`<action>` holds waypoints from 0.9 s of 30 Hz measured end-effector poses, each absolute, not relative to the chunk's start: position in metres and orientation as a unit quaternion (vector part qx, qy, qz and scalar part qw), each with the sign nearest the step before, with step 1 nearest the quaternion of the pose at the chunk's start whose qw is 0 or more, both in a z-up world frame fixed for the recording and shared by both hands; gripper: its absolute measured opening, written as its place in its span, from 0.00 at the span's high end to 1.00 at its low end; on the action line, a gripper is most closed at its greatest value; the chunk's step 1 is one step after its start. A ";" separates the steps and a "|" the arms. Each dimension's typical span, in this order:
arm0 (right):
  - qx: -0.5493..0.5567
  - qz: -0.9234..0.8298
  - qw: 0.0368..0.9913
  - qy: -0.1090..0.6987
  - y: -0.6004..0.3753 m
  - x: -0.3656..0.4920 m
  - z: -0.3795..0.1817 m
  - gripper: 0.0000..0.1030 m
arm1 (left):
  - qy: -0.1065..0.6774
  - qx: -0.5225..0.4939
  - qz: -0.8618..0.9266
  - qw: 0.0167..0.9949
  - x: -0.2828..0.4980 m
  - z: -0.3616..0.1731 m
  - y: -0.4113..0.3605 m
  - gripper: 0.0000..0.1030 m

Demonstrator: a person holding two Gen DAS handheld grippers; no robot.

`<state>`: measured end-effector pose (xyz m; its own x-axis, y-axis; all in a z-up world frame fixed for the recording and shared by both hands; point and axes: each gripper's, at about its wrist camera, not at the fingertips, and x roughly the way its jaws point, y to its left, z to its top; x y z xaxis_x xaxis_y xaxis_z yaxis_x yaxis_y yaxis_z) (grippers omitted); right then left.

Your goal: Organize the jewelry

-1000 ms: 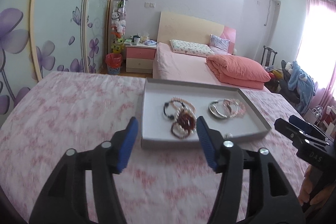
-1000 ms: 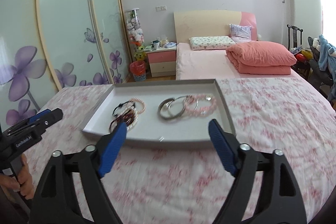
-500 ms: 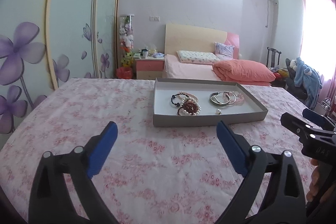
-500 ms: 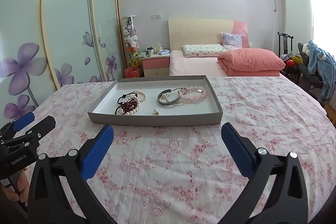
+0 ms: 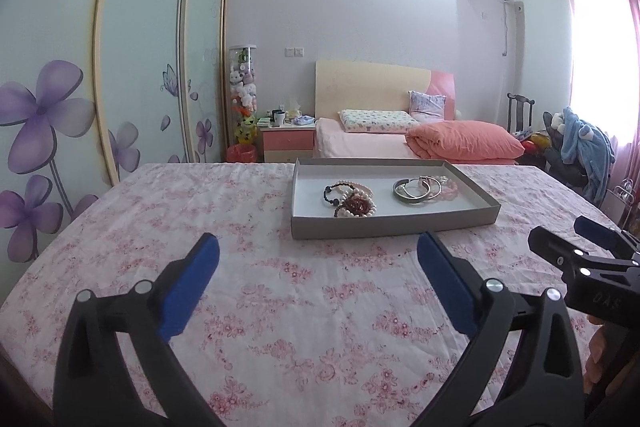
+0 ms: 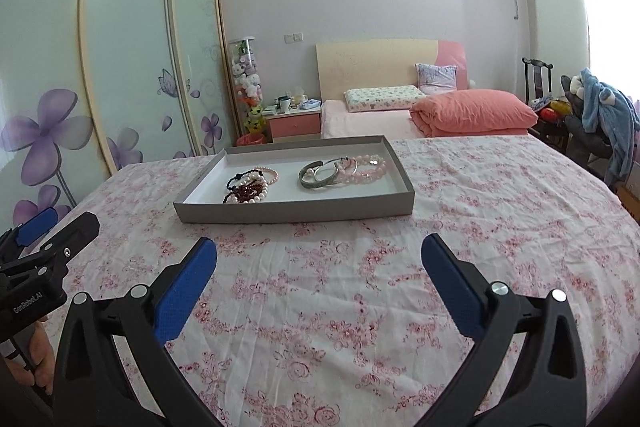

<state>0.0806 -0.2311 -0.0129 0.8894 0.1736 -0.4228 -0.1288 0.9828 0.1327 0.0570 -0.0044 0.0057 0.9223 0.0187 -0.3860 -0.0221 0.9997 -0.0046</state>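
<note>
A shallow grey tray sits on the pink floral cloth. In it lie a pile of pearl and dark red bead bracelets on the left, and silver bangles with a pink bead bracelet on the right. My left gripper is open and empty, well short of the tray. My right gripper is open and empty, also short of the tray. Each gripper shows at the edge of the other's view: right gripper, left gripper.
The floral cloth covers a wide surface around the tray. Behind stand a bed with an orange quilt, a pink nightstand, sliding wardrobe doors on the left and a chair with clothes at right.
Both grippers have drawn back from the tray and tilted up, so the tray looks farther away. The left gripper's jaws have opened wider. The jewelry has not moved.
</note>
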 end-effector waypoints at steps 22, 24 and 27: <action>0.053 0.083 0.970 0.224 -0.233 0.080 -0.015 0.02 | 0.205 -0.011 0.008 0.979 0.060 0.001 -0.005 0.04; 0.053 0.083 0.970 0.224 -0.233 0.080 -0.015 0.02 | 0.206 -0.012 0.009 0.978 0.061 0.001 -0.005 0.04; 0.054 0.083 0.970 0.224 -0.233 0.080 -0.015 0.02 | 0.208 -0.014 0.009 0.978 0.062 0.000 -0.004 0.04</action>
